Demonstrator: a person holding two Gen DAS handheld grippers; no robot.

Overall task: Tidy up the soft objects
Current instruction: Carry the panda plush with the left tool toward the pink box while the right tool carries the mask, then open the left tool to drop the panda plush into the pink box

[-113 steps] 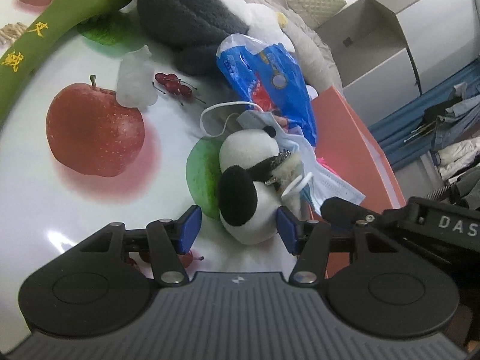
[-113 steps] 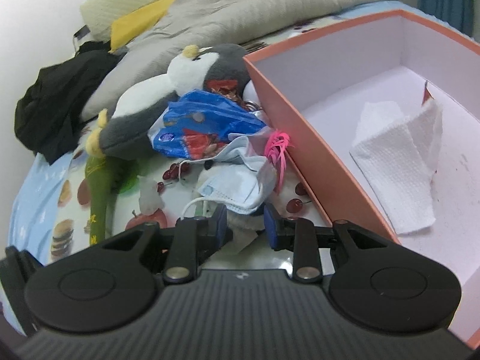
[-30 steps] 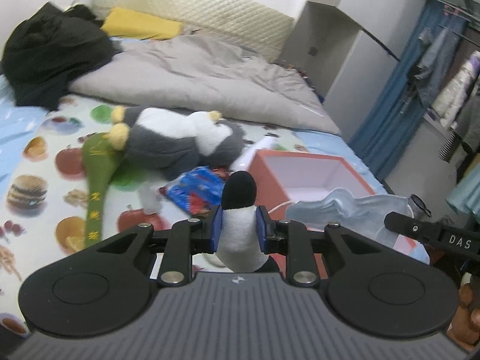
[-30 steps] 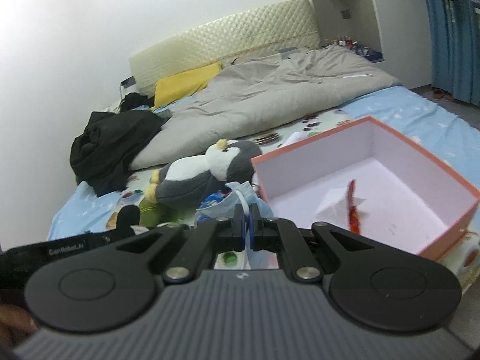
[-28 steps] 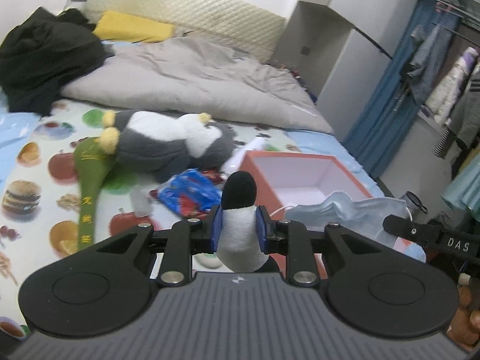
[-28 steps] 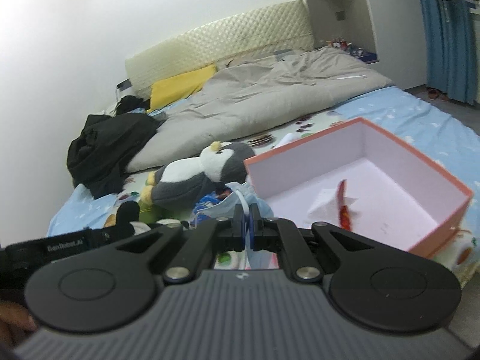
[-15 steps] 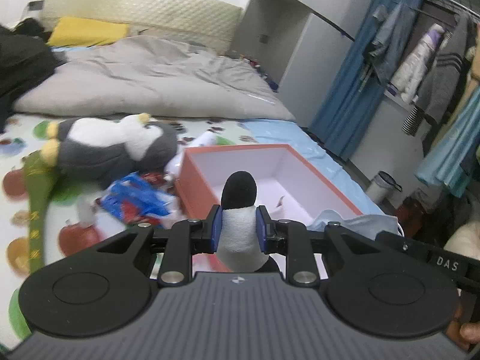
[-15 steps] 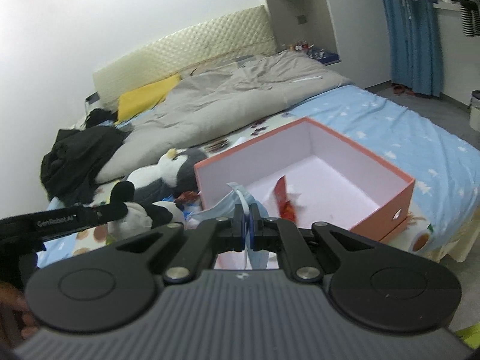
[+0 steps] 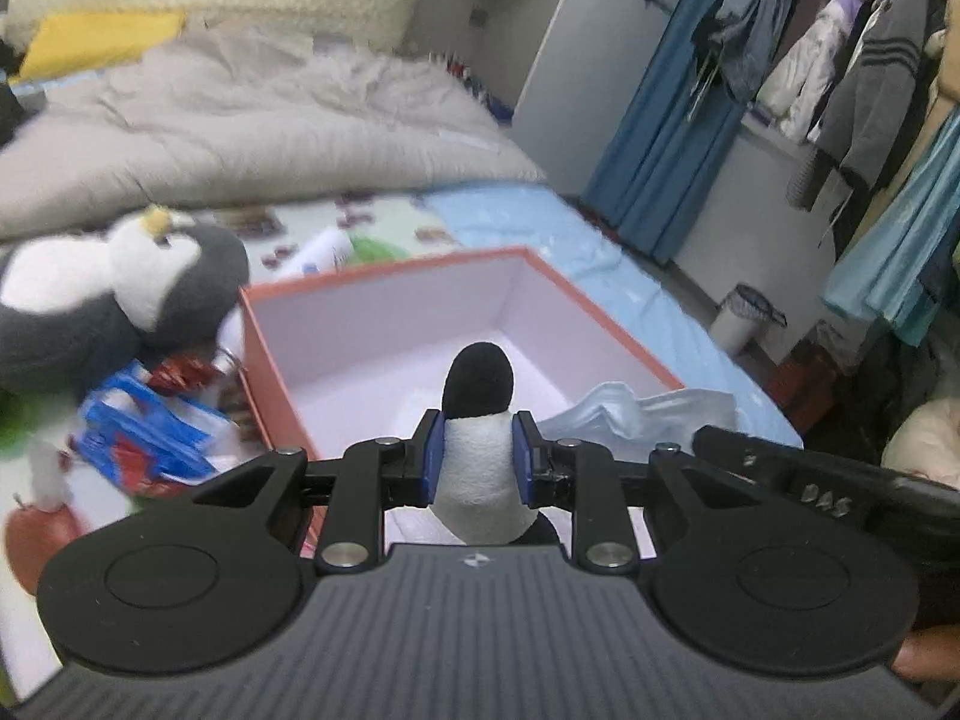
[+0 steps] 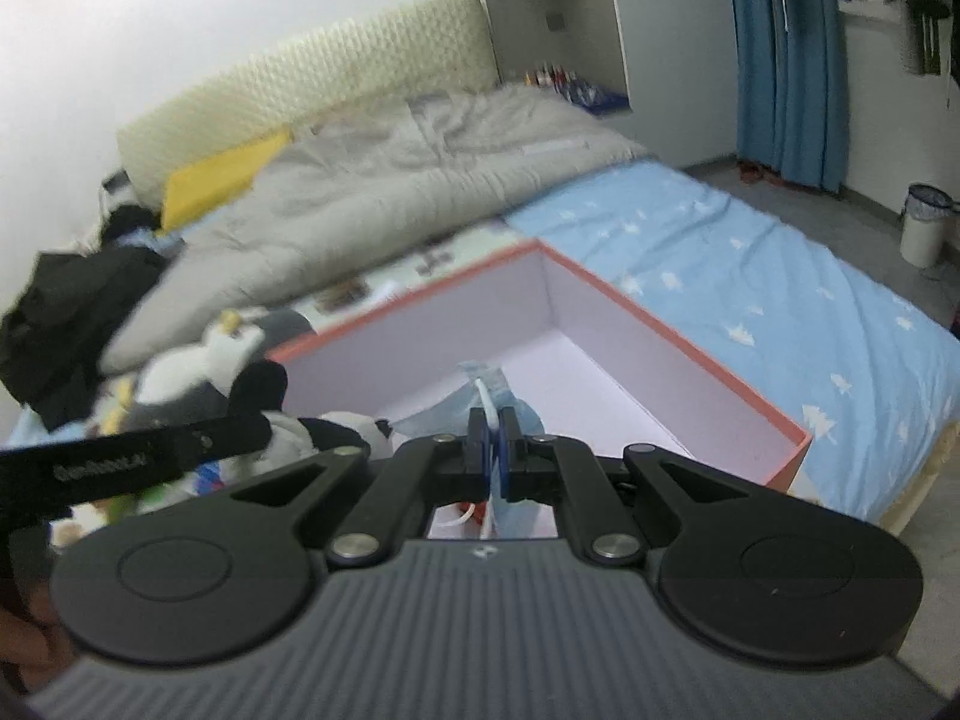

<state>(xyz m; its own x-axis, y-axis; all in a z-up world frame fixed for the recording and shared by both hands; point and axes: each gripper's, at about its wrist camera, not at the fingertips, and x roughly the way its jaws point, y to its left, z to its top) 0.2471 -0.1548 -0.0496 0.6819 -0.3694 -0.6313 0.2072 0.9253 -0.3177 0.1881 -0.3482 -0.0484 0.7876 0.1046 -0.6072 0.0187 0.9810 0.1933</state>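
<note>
A bed fills both views, its grey duvet heaped at the far end. Near the bed's near right corner sits an open orange box with pale inner walls. To the box's left lies a large grey-and-white penguin plush, and nearer than that a blue plastic packet among other clutter too blurred to name.

The left gripper is clamped on a small panda plush, its blue pads pressing the white body while a black part pokes out ahead, over the box's near rim. The right gripper is pinched tight on a pale blue face mask, which seems to hang over the box's near side, though blur makes the overlap uncertain.

Judging by this, the step in hand is carrying both soft things to the box. The next move calls for bringing each gripper in over the box's floor, lowering it, then letting go so the panda and mask land inside, not on the rim.
</note>
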